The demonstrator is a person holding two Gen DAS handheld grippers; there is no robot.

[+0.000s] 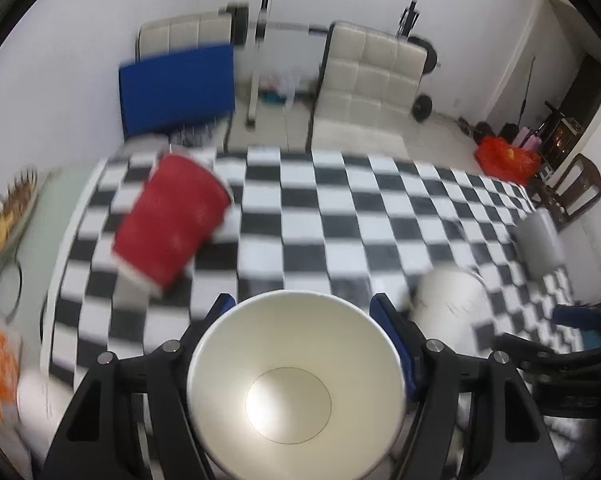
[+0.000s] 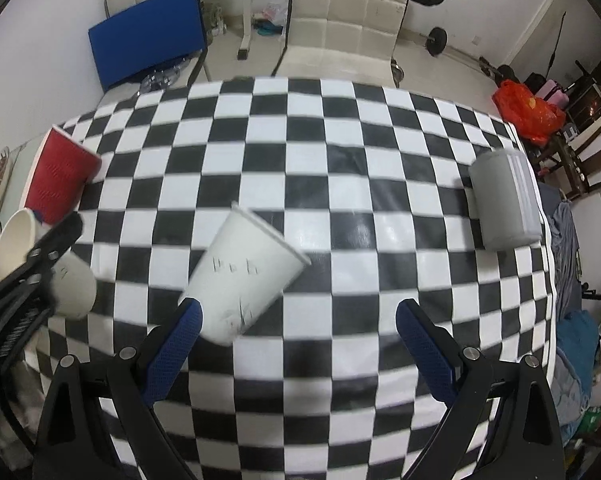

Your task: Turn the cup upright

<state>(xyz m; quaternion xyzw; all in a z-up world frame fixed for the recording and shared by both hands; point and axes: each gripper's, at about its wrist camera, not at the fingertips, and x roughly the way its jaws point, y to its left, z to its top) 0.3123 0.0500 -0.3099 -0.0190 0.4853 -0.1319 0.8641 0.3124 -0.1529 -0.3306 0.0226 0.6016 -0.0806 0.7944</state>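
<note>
Left gripper (image 1: 302, 308): clenched on a cream cup (image 1: 296, 388), mouth facing the camera, inside empty.
Right gripper (image 2: 296, 316): released, fingers spread wide, with the white cup (image 2: 246, 276) near its left finger.
White cup: lies tipped on the checkered bench (image 2: 360, 184); contents hidden.
Risk: the blue left finger (image 2: 182, 328) may nudge the white cup and roll it away.
Red cup (image 2: 60, 176): far left, rim up, inside unseen.
Grey canister (image 2: 504, 200): far right, on its side.

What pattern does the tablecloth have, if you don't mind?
Black-and-white checks on the tablecloth, clearest in the right wrist view.
</note>
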